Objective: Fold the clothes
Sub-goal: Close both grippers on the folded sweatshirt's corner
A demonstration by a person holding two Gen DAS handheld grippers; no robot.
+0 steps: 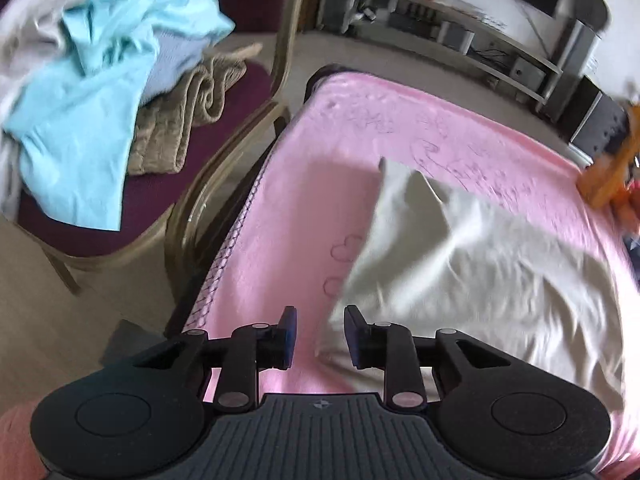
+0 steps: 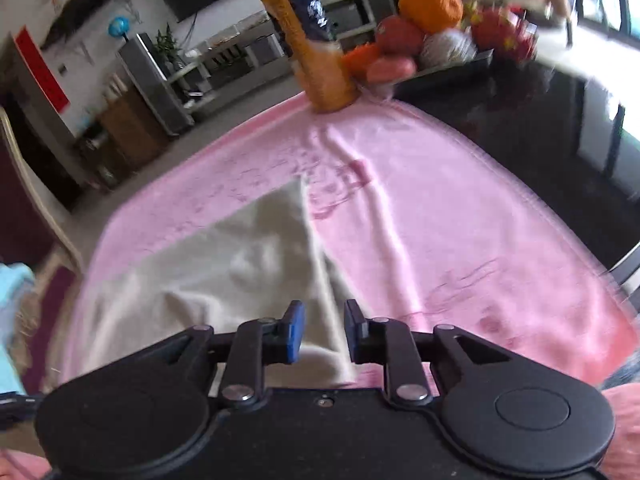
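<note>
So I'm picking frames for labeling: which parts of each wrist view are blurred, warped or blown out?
Left wrist view: the clothes pile on the chair is motion-smeared, the white garment soft; left hand-held gripper sharp. Right wrist view: the bottle and fruit streak, the window is blown out, and fisheye bends the pink blanket.

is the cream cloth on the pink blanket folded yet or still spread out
Mostly spread out. The cream cloth lies loose and wrinkled on the pink blanket, one corner pointing away, with no neat fold visible. Both grippers are open above it.
</note>
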